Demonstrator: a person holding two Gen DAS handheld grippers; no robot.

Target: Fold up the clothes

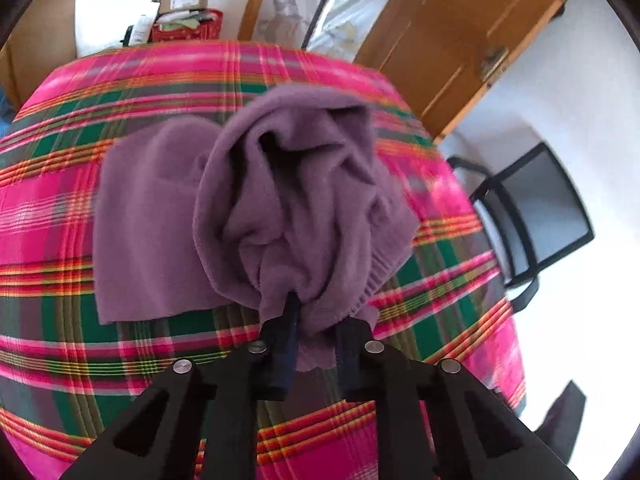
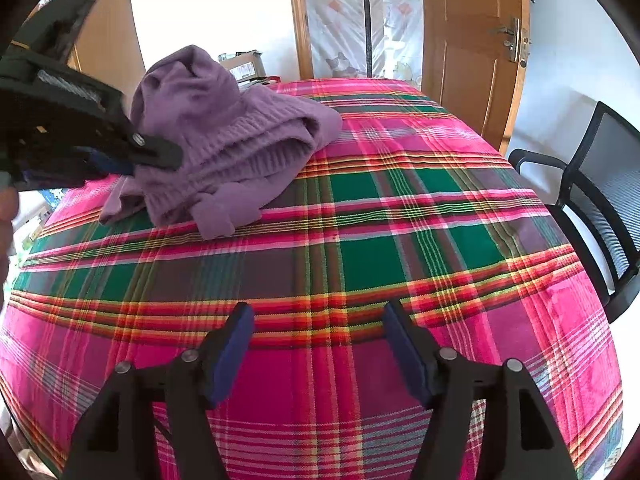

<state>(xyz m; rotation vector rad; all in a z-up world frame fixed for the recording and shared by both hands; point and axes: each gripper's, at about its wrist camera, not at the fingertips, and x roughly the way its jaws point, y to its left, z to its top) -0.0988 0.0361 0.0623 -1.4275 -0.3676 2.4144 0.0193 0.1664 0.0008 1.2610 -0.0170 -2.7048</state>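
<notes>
A: How are the left tongs (image 1: 316,336) seen?

B: They are seen clamped on a bunched edge of the purple knitted sweater (image 1: 280,208), a fold of which is pinched between the dark blue pads (image 1: 290,320) and hangs below them.

A: And the right tongs (image 2: 318,344)?

B: They are held wide apart, with nothing between the blue-lined fingers (image 2: 234,344); only the cloth below is framed by them.

A: Where is the sweater placed?

B: It is heaped in a crumpled mound on the surface covered by a pink, green and red plaid cloth (image 2: 360,220), towards the far left part as seen from the right wrist view (a ribbed hem is turned outward there). One flatter portion is spread to the left of the mound in the left wrist view.

A: What is found beyond the surface?

B: A black mesh office chair (image 2: 600,184) is set just beside its right edge, and a brown wooden door (image 2: 472,40) with a metal handle is seen behind, well apart from the sweater.
</notes>
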